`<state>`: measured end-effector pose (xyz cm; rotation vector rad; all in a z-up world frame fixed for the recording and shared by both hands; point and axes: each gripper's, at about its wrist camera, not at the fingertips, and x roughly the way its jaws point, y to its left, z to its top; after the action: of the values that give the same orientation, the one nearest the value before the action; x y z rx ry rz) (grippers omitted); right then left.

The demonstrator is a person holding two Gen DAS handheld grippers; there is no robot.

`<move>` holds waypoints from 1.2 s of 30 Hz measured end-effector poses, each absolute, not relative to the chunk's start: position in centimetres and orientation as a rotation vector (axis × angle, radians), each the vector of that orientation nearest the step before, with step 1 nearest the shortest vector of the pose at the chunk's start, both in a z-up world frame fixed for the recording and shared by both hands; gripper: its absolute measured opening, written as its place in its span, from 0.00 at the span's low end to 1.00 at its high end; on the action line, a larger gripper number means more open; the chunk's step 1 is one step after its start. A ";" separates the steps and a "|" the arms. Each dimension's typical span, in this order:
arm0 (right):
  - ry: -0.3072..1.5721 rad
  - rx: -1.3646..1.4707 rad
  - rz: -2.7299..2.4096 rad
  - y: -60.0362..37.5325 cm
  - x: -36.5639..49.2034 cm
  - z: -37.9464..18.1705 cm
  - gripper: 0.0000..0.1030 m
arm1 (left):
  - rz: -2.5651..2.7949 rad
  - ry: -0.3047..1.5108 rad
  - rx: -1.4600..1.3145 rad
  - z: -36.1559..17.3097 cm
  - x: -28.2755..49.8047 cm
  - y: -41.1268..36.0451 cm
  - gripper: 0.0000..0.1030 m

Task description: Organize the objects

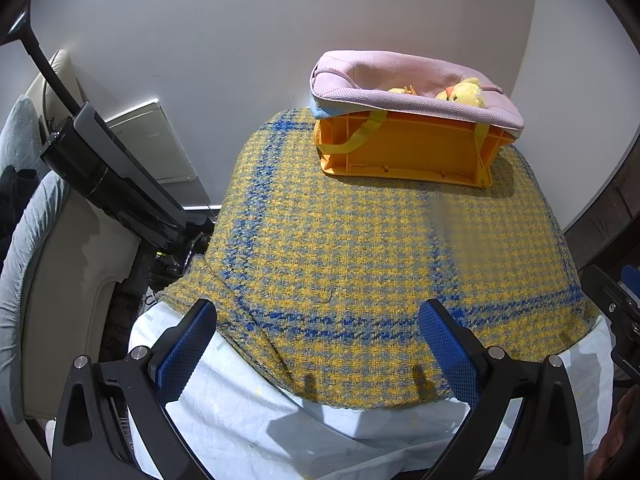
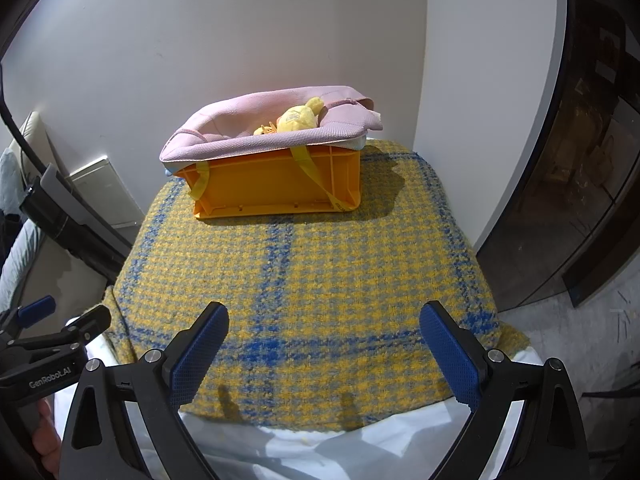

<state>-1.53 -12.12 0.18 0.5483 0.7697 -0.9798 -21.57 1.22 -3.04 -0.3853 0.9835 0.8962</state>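
Note:
An orange plastic crate (image 1: 404, 148) (image 2: 276, 184) stands at the far end of a table under a yellow-and-blue checked cloth (image 1: 360, 248) (image 2: 304, 280). A pink fabric bag (image 1: 400, 80) (image 2: 256, 136) with yellow straps lines the crate. A yellow plush toy (image 1: 464, 94) (image 2: 298, 118) lies inside it. My left gripper (image 1: 320, 332) is open and empty above the near edge of the cloth. My right gripper (image 2: 324, 332) is open and empty, also over the near edge. The left gripper's body (image 2: 48, 356) shows at the lower left of the right wrist view.
A white sheet (image 1: 280, 420) (image 2: 320, 452) hangs under the cloth at the front. A black device on a stand (image 1: 108, 176) (image 2: 68, 220) and a pale chair (image 1: 48, 280) are to the left. A white wall lies behind, dark wooden furniture (image 2: 560, 180) to the right.

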 end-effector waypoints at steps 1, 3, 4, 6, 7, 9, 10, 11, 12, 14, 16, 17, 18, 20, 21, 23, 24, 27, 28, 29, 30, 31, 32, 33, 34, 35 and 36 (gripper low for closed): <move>0.769 0.549 -0.980 -12.1 -1.5 0.2 0.94 | 0.893 0.983 -0.382 -3.0 -21.6 1.2 1.00; 0.770 0.549 -0.980 -12.2 -1.5 0.2 0.94 | 0.890 0.984 -0.381 -3.0 -21.6 1.2 1.00; 0.770 0.549 -0.979 -12.2 -1.6 0.2 0.94 | 0.887 0.984 -0.380 -3.1 -21.6 1.2 1.00; 0.768 0.551 -0.981 -12.1 -1.6 0.2 0.94 | 0.884 0.985 -0.378 -3.0 -21.6 1.2 1.00; 0.767 0.551 -0.981 -12.1 -1.6 0.2 0.94 | 0.881 0.985 -0.376 -3.0 -21.6 1.2 1.00; 0.767 0.551 -0.982 -12.1 -1.6 0.2 0.94 | 0.879 0.986 -0.374 -3.0 -21.6 1.2 1.00; 0.767 0.552 -0.982 -12.1 -1.6 0.2 0.94 | 0.877 0.985 -0.373 -3.0 -21.6 1.2 1.00; 0.767 0.553 -0.982 -12.1 -1.5 0.2 0.94 | 0.877 0.985 -0.372 -3.0 -21.6 1.2 1.00; 0.766 0.553 -0.983 -12.0 -1.5 0.2 0.94 | 0.875 0.985 -0.371 -3.0 -21.6 1.2 1.00; 0.767 0.554 -0.982 -12.0 -1.5 0.2 0.94 | 0.873 0.985 -0.369 -3.0 -21.6 1.2 1.00; 0.766 0.555 -0.982 -12.0 -1.6 0.2 0.94 | 0.868 0.984 -0.365 -2.9 -21.7 1.1 1.00; 0.765 0.556 -0.982 -12.0 -1.5 0.2 0.94 | 0.867 0.984 -0.364 -2.9 -21.7 1.1 1.00; 0.765 0.555 -0.981 -12.0 -1.5 0.3 0.94 | 0.865 0.984 -0.364 -2.9 -21.7 1.1 1.00; 0.764 0.555 -0.982 -12.0 -1.6 0.3 0.94 | 0.861 0.984 -0.361 -2.9 -21.7 1.1 1.00; 0.764 0.555 -0.981 -12.0 -1.6 0.3 0.94 | 0.859 0.985 -0.360 -2.9 -21.7 1.1 1.00; 0.764 0.557 -0.982 -11.9 -1.6 0.3 0.94 | 0.858 0.983 -0.357 -2.9 -21.7 1.2 1.00; 0.764 0.558 -0.982 -11.9 -1.6 0.3 0.94 | 0.859 0.983 -0.356 -2.8 -21.6 1.1 1.00; 0.763 0.559 -0.982 -11.9 -1.7 0.3 0.94 | 0.856 0.982 -0.355 -2.7 -21.6 1.1 1.00; 0.762 0.559 -0.982 -11.9 -1.7 0.3 0.94 | 0.855 0.982 -0.355 -2.7 -21.6 1.1 1.00; 0.762 0.560 -0.982 -11.9 -1.7 0.3 0.94 | 0.855 0.982 -0.354 -2.7 -21.6 1.1 1.00; 0.762 0.560 -0.981 -11.9 -1.7 0.3 0.94 | 0.853 0.983 -0.353 -2.7 -21.6 1.1 1.00; 0.761 0.561 -0.982 -11.8 -1.8 0.3 0.94 | 0.851 0.983 -0.352 -2.7 -21.6 1.1 1.00; 0.761 0.561 -0.981 -11.9 -1.8 0.2 0.94 | 0.851 0.983 -0.351 -2.7 -21.6 1.1 1.00; 0.762 0.560 -0.979 -11.9 -1.8 0.2 0.94 | 0.850 0.983 -0.350 -2.7 -21.6 1.1 1.00; 0.763 0.561 -0.979 -11.9 -1.9 0.2 0.94 | 0.847 0.984 -0.349 -2.7 -21.6 1.1 1.00; 0.762 0.564 -0.979 -11.8 -1.9 0.2 0.94 | 0.846 0.983 -0.349 -2.7 -21.7 1.1 1.00; 0.762 0.566 -0.979 -11.8 -1.9 0.2 0.94 | 0.844 0.983 -0.347 -2.8 -21.7 1.1 1.00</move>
<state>-1.88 -11.80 0.17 0.5656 0.7620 -0.9794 -21.65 1.06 -2.75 -0.3473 0.9835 0.8441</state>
